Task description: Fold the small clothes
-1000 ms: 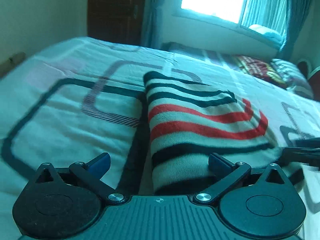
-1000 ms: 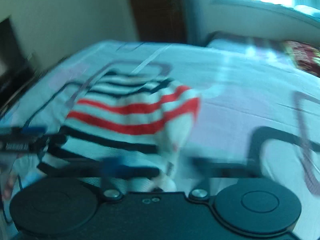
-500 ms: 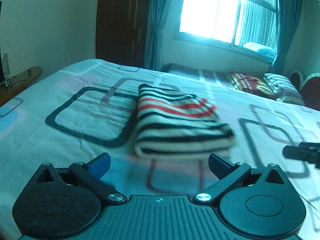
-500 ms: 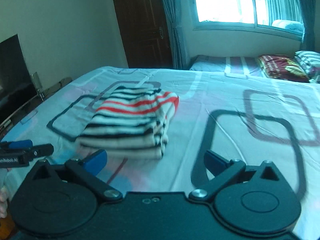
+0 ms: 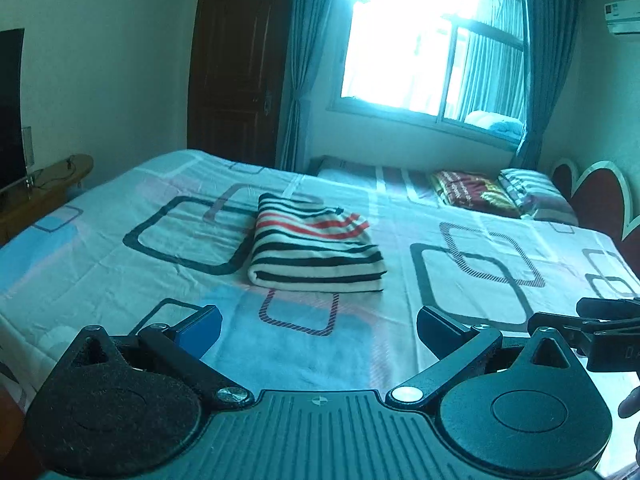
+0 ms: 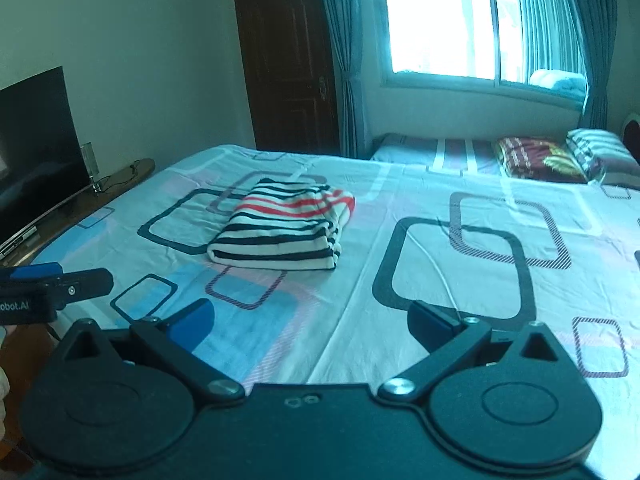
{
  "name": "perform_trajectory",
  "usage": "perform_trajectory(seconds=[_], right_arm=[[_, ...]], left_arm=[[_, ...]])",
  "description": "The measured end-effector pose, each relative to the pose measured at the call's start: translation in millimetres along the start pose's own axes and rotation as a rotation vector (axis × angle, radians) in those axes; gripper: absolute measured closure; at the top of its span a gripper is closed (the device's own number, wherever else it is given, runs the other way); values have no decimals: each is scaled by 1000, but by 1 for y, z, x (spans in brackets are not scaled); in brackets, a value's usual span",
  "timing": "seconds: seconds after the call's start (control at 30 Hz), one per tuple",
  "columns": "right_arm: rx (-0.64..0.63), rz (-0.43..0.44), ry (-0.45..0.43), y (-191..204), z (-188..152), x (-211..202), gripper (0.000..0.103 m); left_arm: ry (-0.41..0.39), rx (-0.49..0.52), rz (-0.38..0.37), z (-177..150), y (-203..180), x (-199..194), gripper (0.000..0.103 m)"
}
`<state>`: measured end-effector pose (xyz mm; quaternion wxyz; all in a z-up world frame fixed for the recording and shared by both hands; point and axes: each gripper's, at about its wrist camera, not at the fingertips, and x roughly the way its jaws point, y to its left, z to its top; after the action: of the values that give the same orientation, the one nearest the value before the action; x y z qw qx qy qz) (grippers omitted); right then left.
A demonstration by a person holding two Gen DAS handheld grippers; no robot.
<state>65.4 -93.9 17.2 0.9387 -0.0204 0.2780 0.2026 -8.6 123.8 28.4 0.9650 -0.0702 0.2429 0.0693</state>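
A wide bed (image 5: 400, 344) dressed in a pale sheet printed with dark rounded squares fills the space ahead of your tools, in a bedroom lit by a bright window (image 5: 432, 48) with teal curtains (image 5: 304, 60) drawn to either side. A dark wooden door (image 5: 236, 76) stands beyond the far-left corner of the bed, a dark television screen (image 6: 36, 140) rests on a low wooden shelf off to the left of your tools, and patterned pillows (image 5: 472, 192) lie at the far right near a red and white headboard (image 5: 592, 200).

You hold both tools above the near edge of the bed, angled downward over the sheet. Your left gripper (image 5: 318, 332) has its fingers spread wide, blue pads facing inward, with only bare sheet between them. Your right gripper (image 6: 310, 326) is likewise fully spread and grasps nothing. Each tool's finger shows at the edge of the other's view, so the two sit side by side and apart.

The folded striped garment (image 5: 316, 248), banded in black, white and red, lies flat on the sheet ahead of both tools, clear of the fingers. It sits nearly straight ahead of your left gripper, and ahead and to the left of your right.
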Motion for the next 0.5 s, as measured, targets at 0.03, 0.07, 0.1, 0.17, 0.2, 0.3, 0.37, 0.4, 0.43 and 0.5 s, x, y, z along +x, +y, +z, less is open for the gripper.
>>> perform_trajectory(seconds=[0.03,0.07,0.1,0.17,0.2,0.3,0.37,0.4,0.43,0.5], right_arm=[[-1,-2,-13,0,1,-5,1],[-1,-2,-21,-1,2,-9,1],[-2,-4,-26,0,4,-13,1],[-5,-8,-38,0,7,-19,1],[-5,-8,-44,1,8,-22,1],[-6,-4,-56,3,11,-27,1],[-10,-3,-60,5,12,-29,1],[-13,-1,-60,5,13,-29,1],[-15,0,-61,6,13,-29,1],[-18,-1,-62,7,13,-29,1]], left_arm=[[-6,0,-3,1,-1,-4,0],[-13,0,-5,2,-1,-9,0],[-17,1,-8,2,-3,-13,0],[-25,9,-15,5,-6,-17,0],[-27,16,-19,5,-7,-19,0],[-38,29,-23,8,-12,-25,0],[-45,30,-26,9,-14,-29,0],[-47,31,-27,10,-16,-30,0],[-49,31,-29,10,-16,-31,0],[-52,35,-27,11,-18,-32,0]])
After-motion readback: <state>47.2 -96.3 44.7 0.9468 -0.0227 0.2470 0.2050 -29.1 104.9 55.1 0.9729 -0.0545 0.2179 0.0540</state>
